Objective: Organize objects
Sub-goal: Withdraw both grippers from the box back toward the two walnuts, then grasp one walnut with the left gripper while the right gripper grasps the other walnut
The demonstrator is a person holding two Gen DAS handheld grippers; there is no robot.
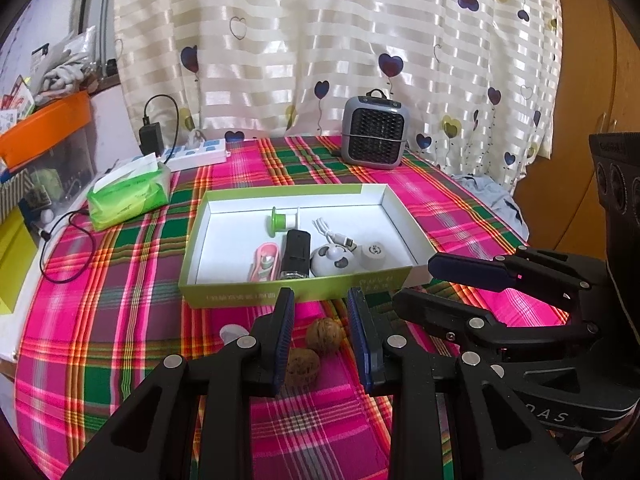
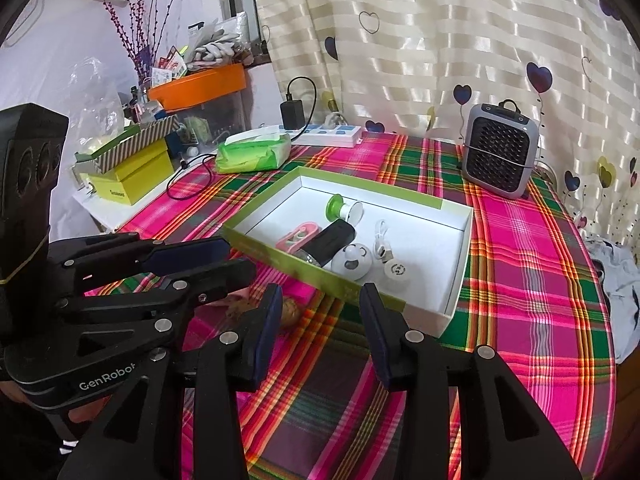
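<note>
1. From the left wrist view, the left claw [image 1: 320,336] hung over the plaid surface [image 1: 120,320] with its jaws partly apart and nothing gripped. Two walnuts [image 1: 324,335] lay on the cloth in the gap between the fingers, one nearer the camera than the other, neither pressed by the pads.
2. Just beyond the fingertips sat the green-sided box [image 1: 288,294], white inside. It held a green and white spool [image 1: 282,220], a pink case [image 1: 264,266], a black block [image 1: 296,254], a round white toy with dark patches [image 1: 332,262], a white cable [image 1: 334,232] and a small white cap [image 1: 374,254].
3. The right claw [image 1: 432,280] reached in from the right, near the box's front corner, its jaws apart and empty.
4. Farther back stood a grey heater [image 1: 374,134], a green tissue pack [image 1: 128,196] and a white power strip [image 1: 196,156].
5. From the right wrist view, the right claw [image 2: 320,320] stood open over the cloth, holding nothing; the box's [image 2: 360,294] near corner lay just past its fingertips.
6. The left claw [image 2: 236,260] came in from the left, open; one walnut [image 2: 290,310] peeked out beside the right claw's left finger, another was mostly hidden.
</note>
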